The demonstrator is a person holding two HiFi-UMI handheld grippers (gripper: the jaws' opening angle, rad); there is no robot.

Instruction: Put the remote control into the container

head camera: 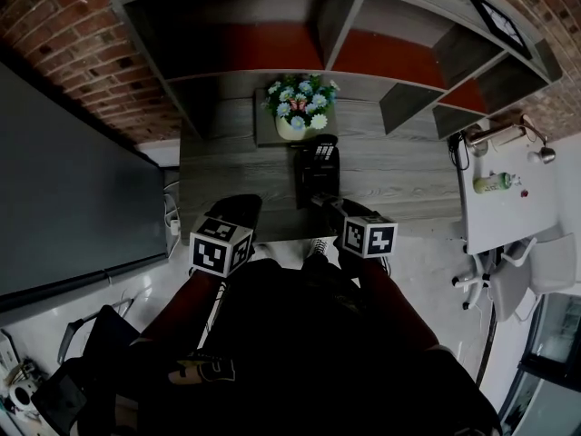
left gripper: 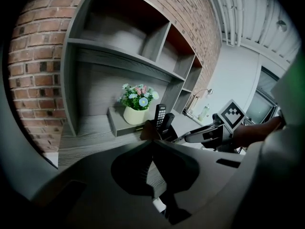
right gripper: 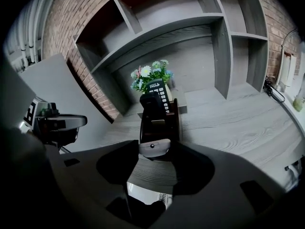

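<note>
Potted flowers (head camera: 301, 107) on a grey desk (head camera: 408, 184) with shelves (head camera: 363, 25); brick wall (head camera: 54, 34)

The left black two-jaw gripper (head camera: 243, 209) points forward and down, its jaws together with nothing between them. The right black two-jaw gripper (head camera: 325, 204) tilts down, jaws apart and empty.

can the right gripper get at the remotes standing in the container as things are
Probably yes: the right gripper points straight at the container, jaws apart and empty, and the remotes stand clear above its rim with nothing seen between.
</note>
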